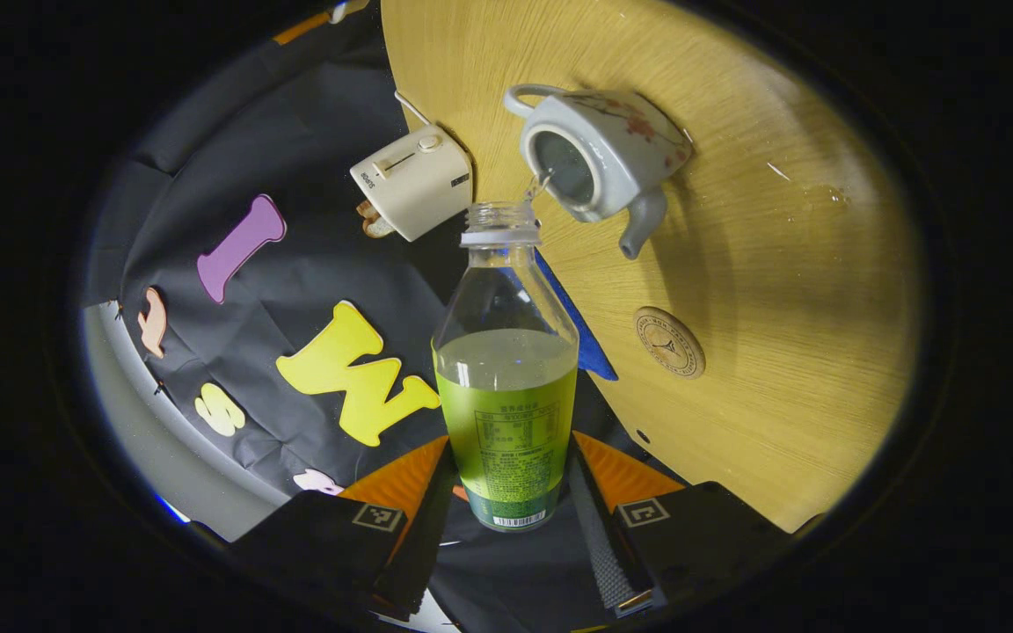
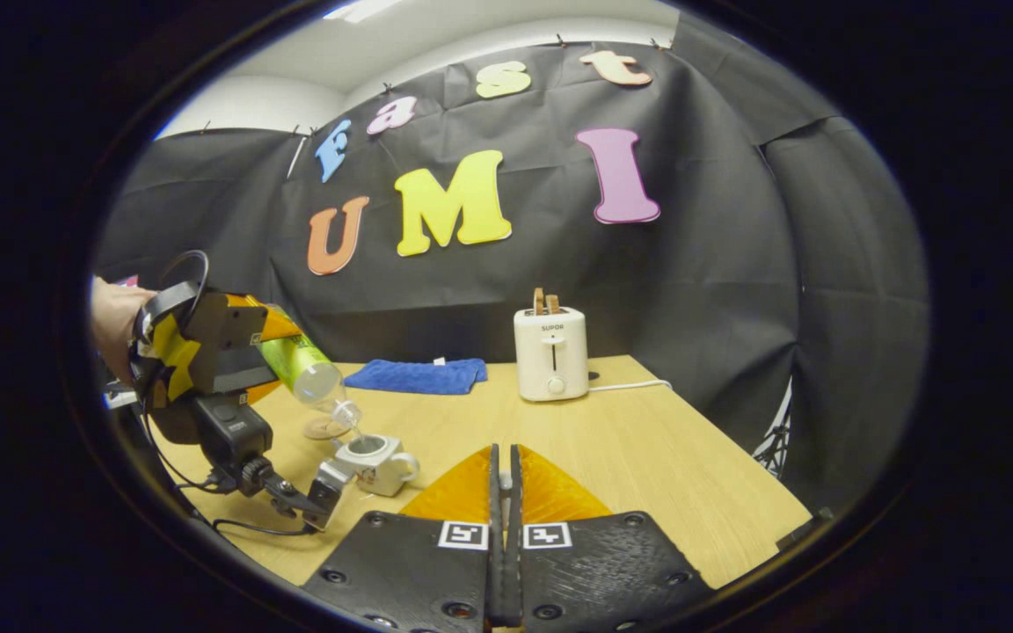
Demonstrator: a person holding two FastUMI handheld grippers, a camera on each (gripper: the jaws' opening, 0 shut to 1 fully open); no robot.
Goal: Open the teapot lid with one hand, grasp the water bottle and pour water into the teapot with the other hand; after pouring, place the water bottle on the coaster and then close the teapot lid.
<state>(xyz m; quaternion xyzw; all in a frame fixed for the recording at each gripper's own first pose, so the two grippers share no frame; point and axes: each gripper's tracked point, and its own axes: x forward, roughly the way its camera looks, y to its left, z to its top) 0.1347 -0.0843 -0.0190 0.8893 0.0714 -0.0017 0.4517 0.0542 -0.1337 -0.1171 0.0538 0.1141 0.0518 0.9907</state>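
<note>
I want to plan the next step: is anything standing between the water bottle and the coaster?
Nothing visible does. The left gripper holds the water bottle tilted over the teapot; the coaster lies bare on the table beside the teapot.

A light wood-grain counter (image 2: 647, 440) is seen, with several things set directly on it. A white teapot (image 2: 375, 462) with its lid off stands near the left side, and a round coaster (image 1: 669, 343) lies close beside it. A white toaster (image 2: 550, 353) is placed toward the back edge, its cord (image 2: 630, 385) trailing across the surface. A folded blue cloth (image 2: 419, 375) is laid left of the toaster. Some drops of water (image 1: 823, 198) are scattered on the wood.
</note>
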